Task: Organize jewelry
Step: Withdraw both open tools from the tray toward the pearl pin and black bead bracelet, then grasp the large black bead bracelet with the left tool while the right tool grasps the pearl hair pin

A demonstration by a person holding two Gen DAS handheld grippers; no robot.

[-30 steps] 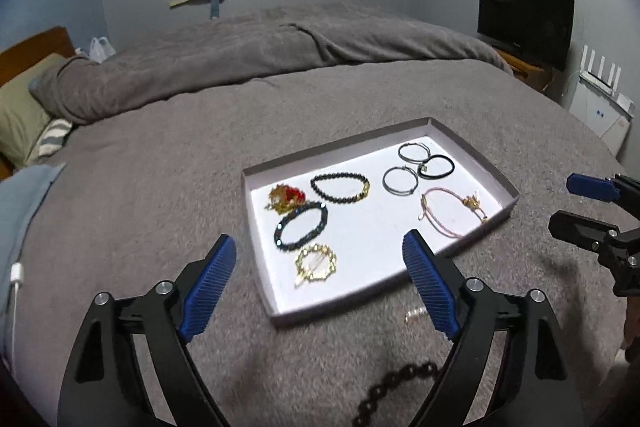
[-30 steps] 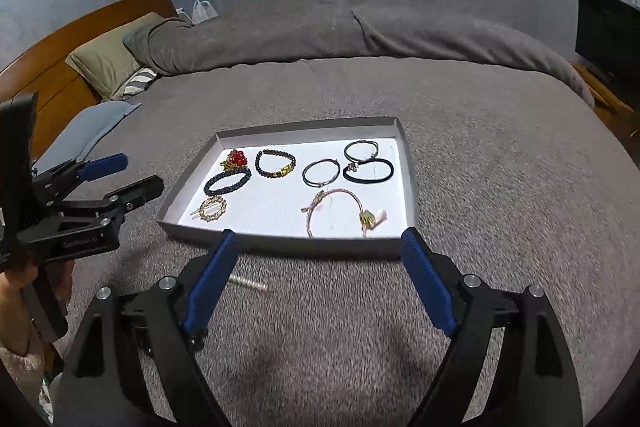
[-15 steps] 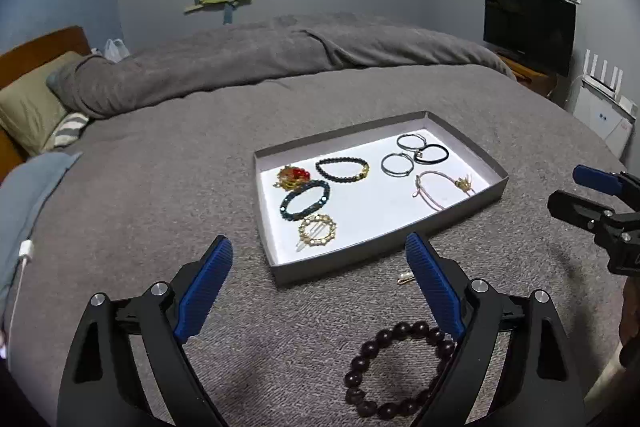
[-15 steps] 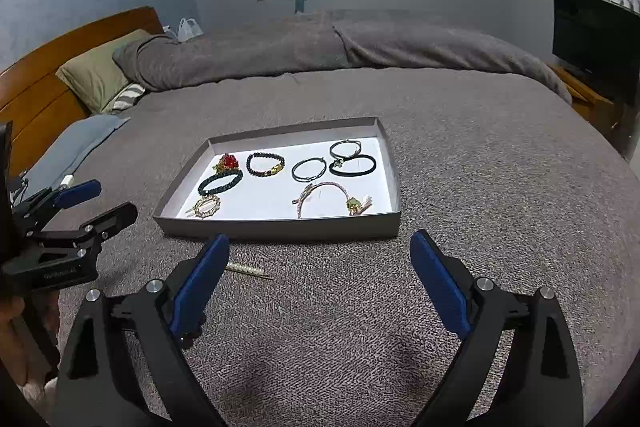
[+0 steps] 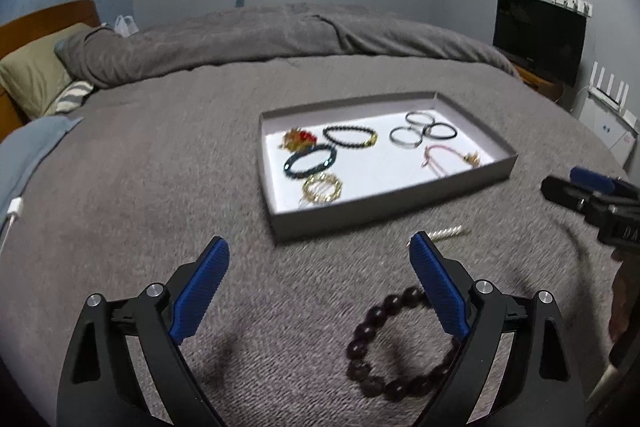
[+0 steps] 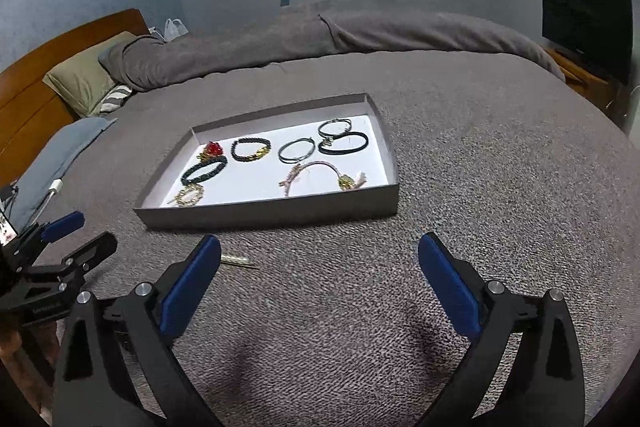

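A grey tray (image 5: 360, 217) with a white floor lies on the bed and holds several bracelets, among them a dark green one (image 5: 310, 163) and a pink cord one (image 5: 444, 157). It also shows in the right wrist view (image 6: 280, 213). A dark brown bead bracelet (image 5: 384, 351) lies on the blanket under my left gripper (image 5: 320, 287), near its right finger. A small gold pin (image 5: 446, 233) lies in front of the tray, also visible in the right wrist view (image 6: 238, 261). My left gripper and my right gripper (image 6: 320, 283) are both open and empty.
The grey blanket (image 6: 480, 167) covers the whole bed. Pillows (image 6: 84, 83) and a wooden headboard (image 6: 24, 107) are at the left. A TV (image 5: 538, 37) stands at the right. A charger cable (image 5: 12, 211) lies at the bed's left edge.
Both grippers have drawn back from the tray toward the near edge of the bed. The brown bead bracelet has come fully into the left wrist view.
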